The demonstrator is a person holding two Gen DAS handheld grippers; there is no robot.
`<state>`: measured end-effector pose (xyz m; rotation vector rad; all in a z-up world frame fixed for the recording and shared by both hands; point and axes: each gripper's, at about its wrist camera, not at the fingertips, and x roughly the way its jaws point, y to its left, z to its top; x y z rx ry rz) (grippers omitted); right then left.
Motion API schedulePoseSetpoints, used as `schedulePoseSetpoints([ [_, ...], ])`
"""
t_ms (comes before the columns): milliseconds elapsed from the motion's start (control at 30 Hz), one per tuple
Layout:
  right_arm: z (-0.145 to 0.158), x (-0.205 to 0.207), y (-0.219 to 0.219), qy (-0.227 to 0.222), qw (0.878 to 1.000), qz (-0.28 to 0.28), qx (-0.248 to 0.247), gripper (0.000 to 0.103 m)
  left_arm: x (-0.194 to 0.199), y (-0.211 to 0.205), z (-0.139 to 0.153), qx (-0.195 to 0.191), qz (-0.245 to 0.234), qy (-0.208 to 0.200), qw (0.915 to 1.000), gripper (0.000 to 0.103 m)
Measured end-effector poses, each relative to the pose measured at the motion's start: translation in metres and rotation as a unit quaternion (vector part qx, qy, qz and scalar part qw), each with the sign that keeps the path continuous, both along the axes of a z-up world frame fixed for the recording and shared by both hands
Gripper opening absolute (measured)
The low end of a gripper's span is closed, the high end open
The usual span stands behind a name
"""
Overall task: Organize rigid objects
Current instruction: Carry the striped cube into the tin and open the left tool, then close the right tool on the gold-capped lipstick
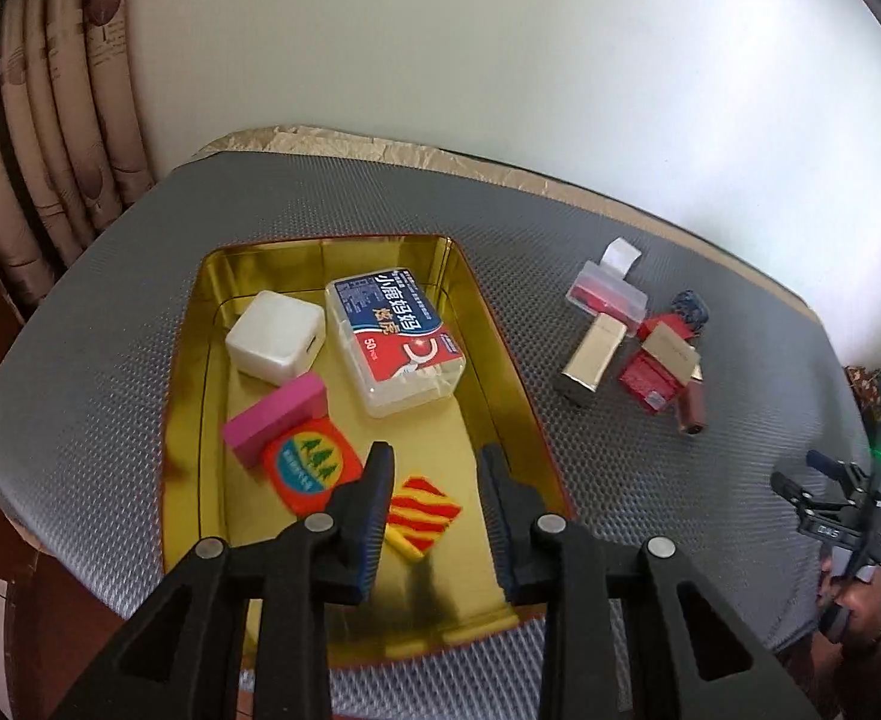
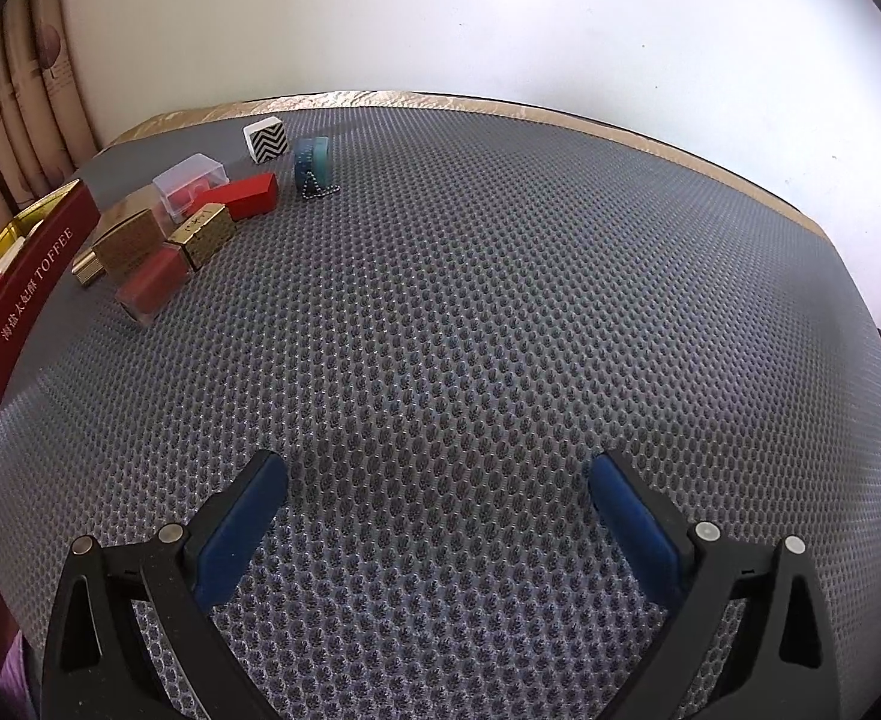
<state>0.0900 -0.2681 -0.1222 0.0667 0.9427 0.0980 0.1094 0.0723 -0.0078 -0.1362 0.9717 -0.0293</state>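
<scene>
A gold-lined tin (image 1: 488,324) with a red outside (image 2: 26,294) sits on the grey mesh mat. In it lie a white charger cube (image 1: 275,336), a clear floss-pick box (image 1: 395,345), a pink block (image 1: 275,417), a round red badge (image 1: 311,465) and a red-and-yellow striped piece (image 1: 422,516). My left gripper (image 1: 434,462) hovers open and empty above the tin's near end, over the striped piece. My right gripper (image 2: 437,471) is open and empty over bare mat; it also shows at the right edge of the left wrist view (image 1: 800,474).
A loose cluster lies right of the tin: a clear case with a red insert (image 2: 191,186), a red box (image 2: 242,195), gold boxes (image 2: 206,234), a dark red block (image 2: 152,288), a zigzag-patterned box (image 2: 266,141) and a teal tape roll (image 2: 311,159). Wall and curtain (image 1: 50,138) stand behind.
</scene>
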Motion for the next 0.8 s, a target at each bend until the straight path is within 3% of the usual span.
schedulePoseSetpoints([
  [200,0.002,-0.001,0.0,-0.004,1.0,-0.006,-0.008,0.102,-0.012,0.0,0.013,-0.018,0.03,-0.017,0.9992,0.029],
  [333,0.019,-0.004,0.012,-0.026,0.999,0.011,0.023,0.1,-0.044,-0.012,0.033,0.024,0.048,-0.049,0.9974,0.029],
  [433,0.035,0.002,0.038,-0.032,0.997,0.049,0.042,0.098,-0.069,-0.017,0.036,0.049,0.083,-0.05,0.9941,0.029],
  [533,0.049,0.013,0.07,-0.027,0.994,0.085,0.066,0.094,-0.098,-0.011,0.025,0.014,0.12,-0.026,0.9923,0.03],
  [600,0.055,0.022,0.089,-0.029,0.993,0.098,0.059,0.089,-0.11,-0.009,0.014,0.004,0.135,-0.008,0.9909,0.031],
  [667,0.055,0.031,0.103,-0.019,0.994,0.102,0.041,0.074,-0.115,-0.009,0.003,0.007,0.131,0.007,0.9913,0.031],
  [800,0.045,0.057,0.118,0.018,0.995,0.097,0.013,0.063,-0.114,-0.008,-0.003,0.015,0.13,0.011,0.9913,0.031],
])
